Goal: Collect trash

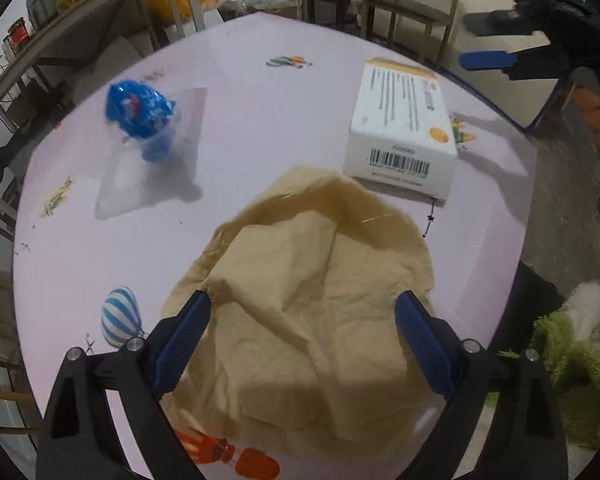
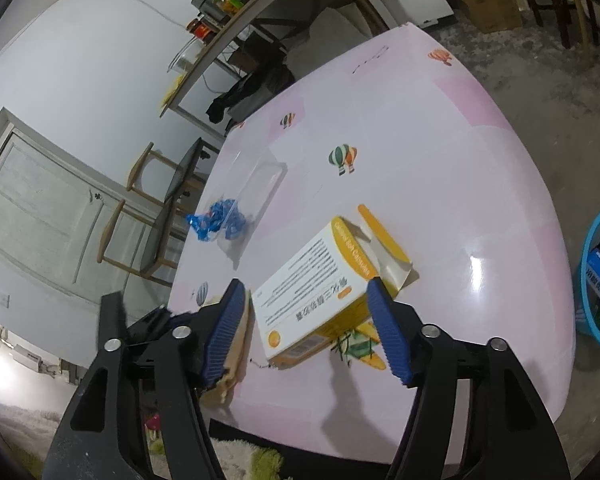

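On the pink table [image 1: 260, 120], the wide-open left gripper [image 1: 302, 312] straddles the floppy brown napkin [image 1: 300, 300], which could slip out, and the wide-open right gripper [image 2: 308, 300] could knock the box [image 2: 312, 296] ahead.

A: What trash is on the pink table [image 1: 260, 92]?

B: A crumpled tan paper napkin [image 1: 312, 312] at the near edge, a white and yellow carton [image 2: 316, 292] lying flat with its end flap open, just beyond the napkin

A: And farther off?

B: A scrunched blue wrapper [image 1: 140, 114] on a clear plastic bag [image 1: 156, 156], well apart from the carton
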`<state>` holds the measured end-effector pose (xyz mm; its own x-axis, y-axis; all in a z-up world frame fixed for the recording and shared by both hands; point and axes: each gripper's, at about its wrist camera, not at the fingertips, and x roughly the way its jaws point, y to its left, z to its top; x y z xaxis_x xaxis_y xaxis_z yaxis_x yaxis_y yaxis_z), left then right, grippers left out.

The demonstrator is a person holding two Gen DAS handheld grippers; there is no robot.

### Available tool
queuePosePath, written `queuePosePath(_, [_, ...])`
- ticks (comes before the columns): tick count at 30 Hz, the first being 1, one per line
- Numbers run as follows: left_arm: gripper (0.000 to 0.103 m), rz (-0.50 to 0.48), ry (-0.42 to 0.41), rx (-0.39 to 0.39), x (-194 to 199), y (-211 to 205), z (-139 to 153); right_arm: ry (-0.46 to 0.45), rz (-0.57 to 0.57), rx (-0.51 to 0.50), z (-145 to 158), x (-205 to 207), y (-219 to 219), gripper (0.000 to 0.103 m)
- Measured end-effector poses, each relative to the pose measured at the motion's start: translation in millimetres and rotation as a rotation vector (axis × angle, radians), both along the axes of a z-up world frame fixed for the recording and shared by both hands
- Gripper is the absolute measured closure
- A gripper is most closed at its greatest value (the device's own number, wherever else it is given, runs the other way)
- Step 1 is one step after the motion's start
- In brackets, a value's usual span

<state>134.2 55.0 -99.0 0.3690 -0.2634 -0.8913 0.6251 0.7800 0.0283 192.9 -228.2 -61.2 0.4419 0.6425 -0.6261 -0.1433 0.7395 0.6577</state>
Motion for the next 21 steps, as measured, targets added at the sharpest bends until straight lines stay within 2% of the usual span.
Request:
queuePosePath(5, [0.012,0.062,0.054,-0.061,11,8,-1,0.060,0.034,0.023,-6,-8,11,0.032])
queuePosePath(7, [0.016,0.086,0.050,-0.060,14,10,0,0.091,0.040,0.036,-11,-7,19,0.031])
queuePosePath(9, [0.022,0.104,0.037,-0.049,15,10,1,0.119,0.043,0.026,-15,-2,28,0.030])
queuePosePath(14, [0.038,0.159,0.016,-0.043,11,8,4,0.193,-0.002,-0.091,-27,24,48,0.029])
queuePosePath(18, [0.051,0.212,0.003,-0.047,10,12,7,0.210,-0.044,-0.116,-28,42,52,0.027])
queuePosePath(21, [0.062,0.232,-0.002,-0.054,6,15,9,0.202,-0.050,-0.175,-27,58,61,0.026])
